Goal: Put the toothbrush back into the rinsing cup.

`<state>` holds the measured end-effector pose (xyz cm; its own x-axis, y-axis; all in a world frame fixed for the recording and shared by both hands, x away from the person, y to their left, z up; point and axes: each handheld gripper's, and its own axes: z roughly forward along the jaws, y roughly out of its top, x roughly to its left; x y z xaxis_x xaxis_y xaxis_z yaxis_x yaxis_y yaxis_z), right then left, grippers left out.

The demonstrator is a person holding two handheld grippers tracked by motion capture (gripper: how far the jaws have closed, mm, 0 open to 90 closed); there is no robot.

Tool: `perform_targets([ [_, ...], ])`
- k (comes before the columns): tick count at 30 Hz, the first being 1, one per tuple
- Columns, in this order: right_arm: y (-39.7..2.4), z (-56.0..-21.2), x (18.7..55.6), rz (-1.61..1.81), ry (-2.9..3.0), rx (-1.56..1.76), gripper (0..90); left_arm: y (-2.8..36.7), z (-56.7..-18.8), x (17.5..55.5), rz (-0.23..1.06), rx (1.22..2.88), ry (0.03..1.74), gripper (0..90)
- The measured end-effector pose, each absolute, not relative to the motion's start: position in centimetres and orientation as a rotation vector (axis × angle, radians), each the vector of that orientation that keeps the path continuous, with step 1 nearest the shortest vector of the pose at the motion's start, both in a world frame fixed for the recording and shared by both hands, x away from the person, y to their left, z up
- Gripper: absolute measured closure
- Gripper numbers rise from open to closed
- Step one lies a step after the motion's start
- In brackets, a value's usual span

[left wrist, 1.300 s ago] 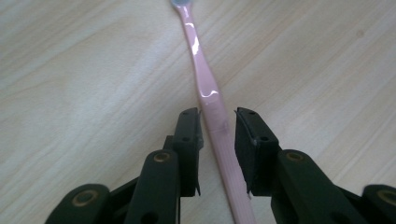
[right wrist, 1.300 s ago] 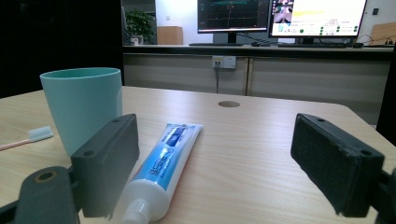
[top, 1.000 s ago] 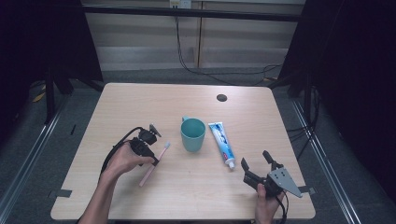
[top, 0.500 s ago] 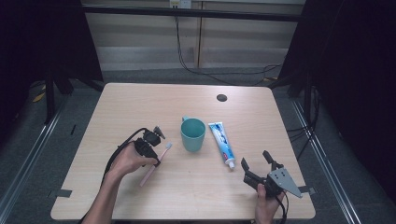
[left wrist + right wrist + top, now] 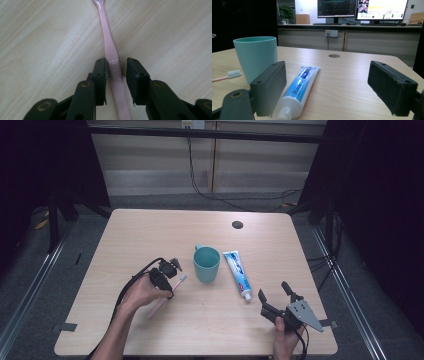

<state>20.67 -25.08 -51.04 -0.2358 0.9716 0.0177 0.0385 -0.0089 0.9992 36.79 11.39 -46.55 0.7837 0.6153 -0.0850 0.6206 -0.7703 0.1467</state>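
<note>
Near the table's front-left corner, my left gripper [image 5: 175, 268] sat low over the pink toothbrush [image 5: 167, 293], and its jaws had just been opening: in the left gripper view they stood a little apart with the handle [image 5: 113, 67] between them, one pad touching its side and the other clear of it with a thin gap showing. I judged that as a release, or a loosened hold being reset, so the toothbrush lay on the wood under its own weight and was not gripped. Compared with the high view a second earlier, the gripper and the brush looked to be in much the same spot left of the teal cup [image 5: 206, 263], so nothing had been carried anywhere. My right gripper [image 5: 276, 296] rested near the front-right corner with its jaws spread wide and nothing between them, pointed toward the toothpaste tube [image 5: 299, 91]. The toothbrush was slim and glossy pale pink, thicker and ribbed where the jaws bracketed it and narrowing toward the neck; it lay flat, slanted, with its white bristle head [image 5: 234, 73] pointing toward the cup and just short of it. The tube lay on the cup's other side, cap toward the front edge.
</note>
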Motion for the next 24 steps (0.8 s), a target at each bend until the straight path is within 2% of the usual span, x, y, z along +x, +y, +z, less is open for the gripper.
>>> perform_targets([
  [4,-25.08,-51.06,20.67,1.379,1.404,1.123,14.6,11.47,-46.57,36.88,-0.023,2.796,1.018,78.0],
  [15,-25.08,-51.05,20.68,1.377,1.406,1.124,14.7,11.12,-46.54,36.80,0.002,2.826,1.002,78.4],
  [24,-25.09,-51.05,20.70,1.380,1.407,1.121,14.6,11.68,-46.53,36.70,0.006,2.799,1.055,78.7],
])
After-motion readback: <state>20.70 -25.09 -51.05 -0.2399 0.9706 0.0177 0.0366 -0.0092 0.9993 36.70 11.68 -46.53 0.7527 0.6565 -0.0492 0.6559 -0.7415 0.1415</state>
